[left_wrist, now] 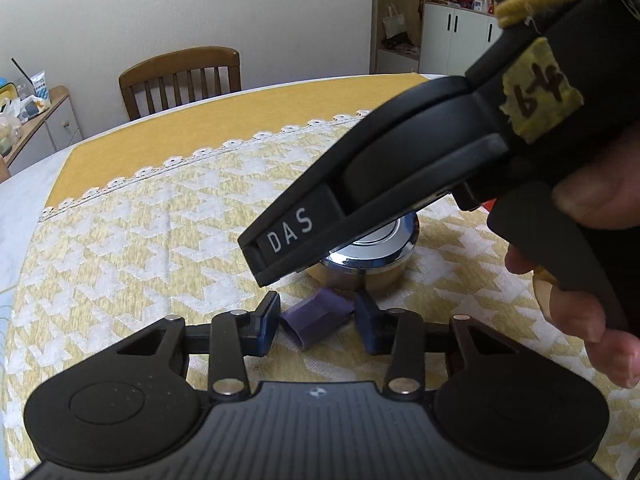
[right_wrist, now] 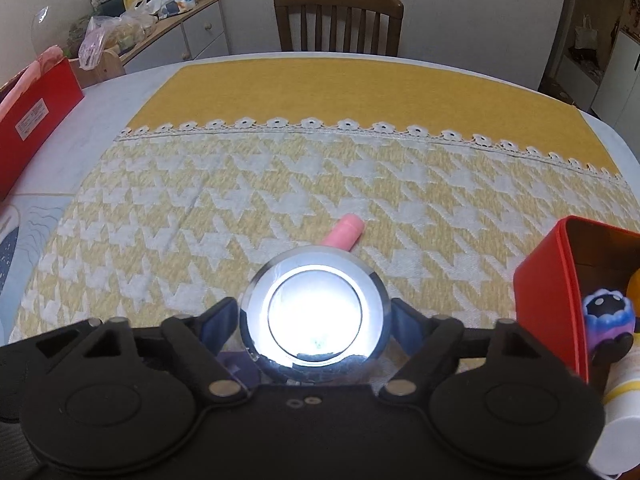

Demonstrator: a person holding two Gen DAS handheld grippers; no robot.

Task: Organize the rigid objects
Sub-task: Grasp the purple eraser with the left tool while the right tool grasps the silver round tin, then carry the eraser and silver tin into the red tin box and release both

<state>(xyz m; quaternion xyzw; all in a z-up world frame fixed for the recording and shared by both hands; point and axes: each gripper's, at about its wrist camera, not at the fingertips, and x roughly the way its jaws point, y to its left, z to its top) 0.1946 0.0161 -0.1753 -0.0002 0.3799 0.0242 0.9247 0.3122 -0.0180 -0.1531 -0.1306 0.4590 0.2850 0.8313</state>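
A round jar with a shiny chrome lid stands upright on the yellow-and-white cloth. A small purple block lies just near of it; a pink tube lies just beyond.

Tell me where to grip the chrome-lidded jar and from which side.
Grip the jar across its round chrome lid rim, coming from above. It stands upright on the cloth, and the lid is the widest part, overhanging the body, so opposite edges give the pads even seats. The right gripper already straddles it that way, one finger each side; contact is hard to judge.
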